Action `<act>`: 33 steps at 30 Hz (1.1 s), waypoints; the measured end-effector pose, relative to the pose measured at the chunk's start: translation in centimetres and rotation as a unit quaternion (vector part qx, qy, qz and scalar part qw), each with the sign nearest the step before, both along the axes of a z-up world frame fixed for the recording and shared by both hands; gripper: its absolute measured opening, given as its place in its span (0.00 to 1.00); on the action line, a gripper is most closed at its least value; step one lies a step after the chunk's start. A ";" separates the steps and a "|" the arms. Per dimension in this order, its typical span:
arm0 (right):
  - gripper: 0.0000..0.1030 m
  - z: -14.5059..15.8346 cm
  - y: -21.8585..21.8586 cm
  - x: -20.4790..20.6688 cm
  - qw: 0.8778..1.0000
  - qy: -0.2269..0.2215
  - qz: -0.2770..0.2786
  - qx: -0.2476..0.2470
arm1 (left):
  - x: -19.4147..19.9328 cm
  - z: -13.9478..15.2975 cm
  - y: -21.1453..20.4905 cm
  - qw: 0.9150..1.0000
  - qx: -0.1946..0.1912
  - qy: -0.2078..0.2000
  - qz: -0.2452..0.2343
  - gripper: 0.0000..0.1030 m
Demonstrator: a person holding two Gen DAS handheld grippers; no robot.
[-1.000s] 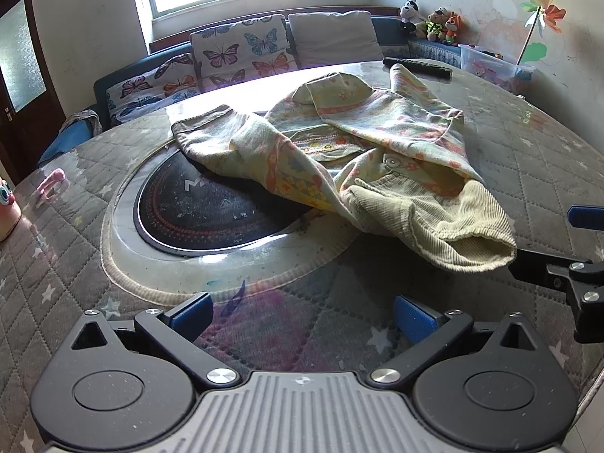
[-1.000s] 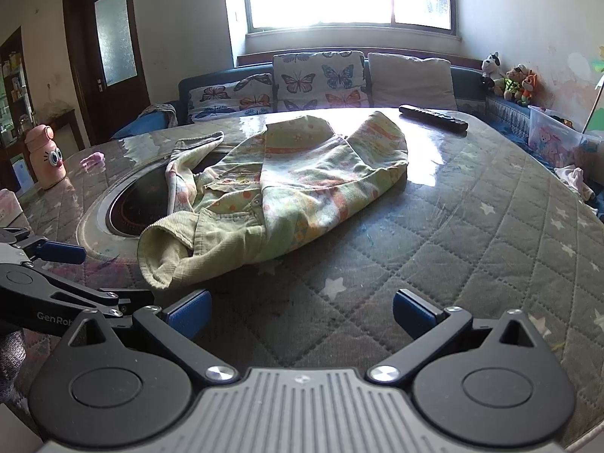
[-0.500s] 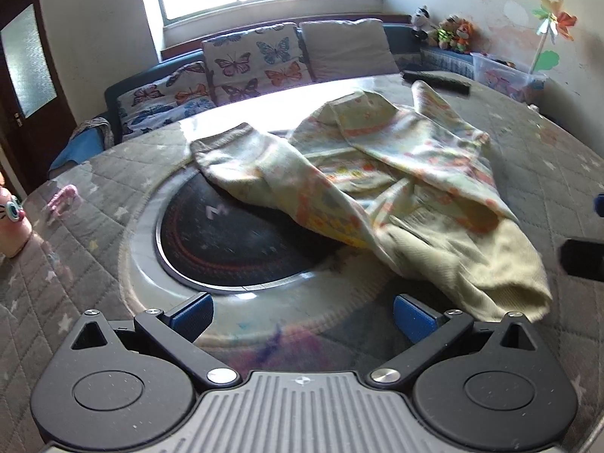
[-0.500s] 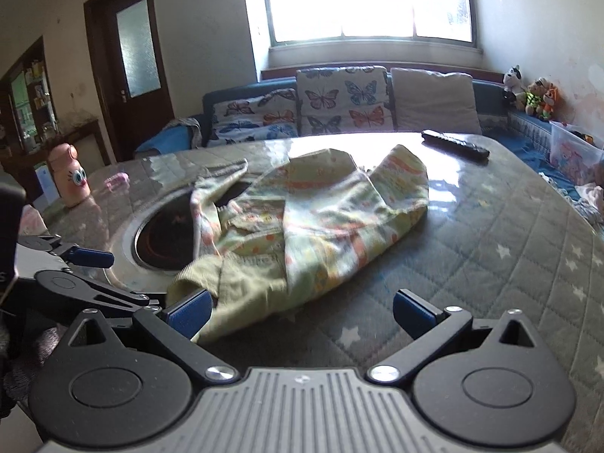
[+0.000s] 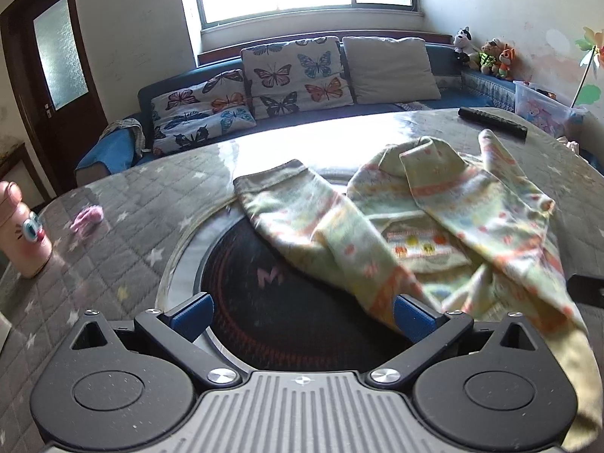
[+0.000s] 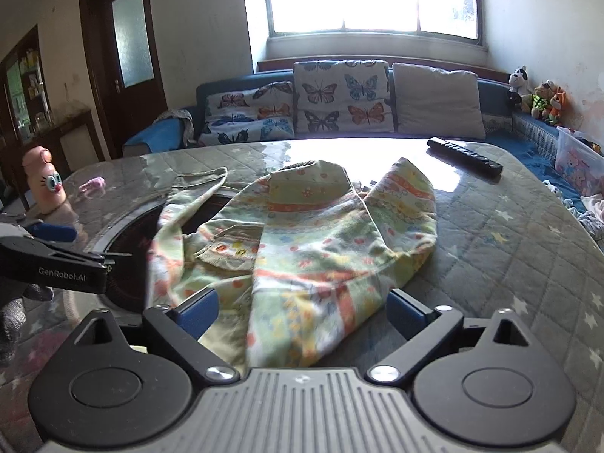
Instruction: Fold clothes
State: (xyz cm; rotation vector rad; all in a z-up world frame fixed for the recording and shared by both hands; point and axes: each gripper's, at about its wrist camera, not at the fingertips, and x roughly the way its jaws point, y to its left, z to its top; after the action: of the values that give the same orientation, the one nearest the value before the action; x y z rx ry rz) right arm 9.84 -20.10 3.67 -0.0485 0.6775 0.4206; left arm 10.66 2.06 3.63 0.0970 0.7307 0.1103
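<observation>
A pale green child's garment (image 5: 434, 226) with orange and yellow print lies crumpled on the round table, partly over the dark inset hob (image 5: 264, 302). It also shows in the right wrist view (image 6: 309, 241). My left gripper (image 5: 302, 313) is open, its right finger at the garment's near sleeve, nothing between the jaws but the hob. My right gripper (image 6: 302, 309) is open with the garment's near edge lying between its fingers. The left gripper shows at the left of the right wrist view (image 6: 56, 260).
The table has a grey quilted star cover (image 6: 509, 249). A black remote (image 6: 464, 156) lies at the far right. A pink bottle with eyes (image 5: 22, 234) and a small pink thing (image 5: 88, 219) sit at the left. A sofa with butterfly cushions (image 6: 339, 102) stands behind.
Both grippers have moved forward toward the garment. Its near edge now lies between the right gripper's fingers, and the left gripper now reaches over the hob by the sleeve.
</observation>
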 end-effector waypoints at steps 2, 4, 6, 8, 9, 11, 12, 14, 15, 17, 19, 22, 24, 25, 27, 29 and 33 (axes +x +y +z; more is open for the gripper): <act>0.86 -0.4 0.5 1.5 1.000 0.007 -0.001 -0.004 | 1.4 0.1 -0.1 1.000 0.000 -0.003 -0.003 1.00; 0.82 -0.5 1.0 2.9 1.000 0.009 0.005 -0.008 | 2.8 0.2 -0.2 1.000 -0.001 -0.006 -0.006 0.99; 0.81 -0.6 1.8 4.4 1.000 0.006 0.011 -0.016 | 4.2 0.2 -0.1 1.000 -0.001 -0.008 -0.009 0.99; 0.78 -0.6 2.3 5.4 1.000 0.004 0.016 -0.020 | 5.6 0.2 0.0 1.000 -0.003 -0.007 -0.008 0.98; 0.78 -0.6 2.8 6.4 1.000 0.004 0.020 -0.021 | 6.1 0.3 0.1 1.000 -0.004 -0.007 -0.006 0.97; 0.74 -0.5 3.5 7.8 0.999 0.005 0.024 -0.020 | 7.0 0.6 0.5 1.000 -0.013 -0.014 -0.005 0.97; 0.74 -0.5 3.8 8.4 0.999 0.004 0.028 -0.018 | 7.4 0.7 0.7 1.000 -0.020 -0.017 -0.007 0.97; 0.73 -0.5 4.7 9.8 0.999 0.002 0.034 -0.014 | 8.2 0.3 1.0 0.999 -0.032 -0.010 -0.015 0.97; 0.72 -0.5 5.2 10.5 0.999 0.002 0.037 -0.012 | 8.5 0.0 1.0 0.999 -0.034 -0.004 -0.019 0.96; 0.69 -0.8 6.2 11.9 0.999 0.003 0.043 -0.011 | 9.2 -0.6 1.0 0.999 -0.038 0.008 -0.026 0.93; 0.66 -1.3 7.3 13.2 0.999 0.006 0.049 -0.015 | 9.9 -1.2 1.2 0.999 -0.040 0.019 -0.029 0.88; 0.65 -2.0 8.5 14.9 0.998 0.011 0.054 -0.022 | 10.7 -2.1 1.6 0.998 -0.044 0.035 -0.034 0.77; 0.58 -2.6 9.0 15.9 0.998 0.021 0.056 -0.025 | 11.0 -2.6 1.9 0.997 -0.047 0.046 -0.040 0.69; 0.57 -2.9 9.3 16.4 0.998 0.026 0.056 -0.026 | 11.1 -2.8 2.0 0.997 -0.046 0.051 -0.041 0.60; 0.53 -3.4 9.5 16.9 0.998 0.030 0.052 -0.033 | 11.2 -3.2 2.2 0.996 -0.049 0.058 -0.044 0.48; 0.39 -3.6 9.4 17.1 0.998 0.033 0.046 -0.038 | 11.1 -3.4 2.5 0.995 -0.055 0.062 -0.048 0.36; 0.17 -3.4 8.2 17.0 0.999 0.035 0.030 -0.027 | 10.5 -3.5 2.7 0.996 -0.057 0.058 -0.048 0.18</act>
State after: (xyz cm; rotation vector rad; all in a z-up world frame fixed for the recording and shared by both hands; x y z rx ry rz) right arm 26.86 -11.90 0.27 -0.1065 0.7578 0.4633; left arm 21.20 4.81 0.16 0.0293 0.8445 -0.0290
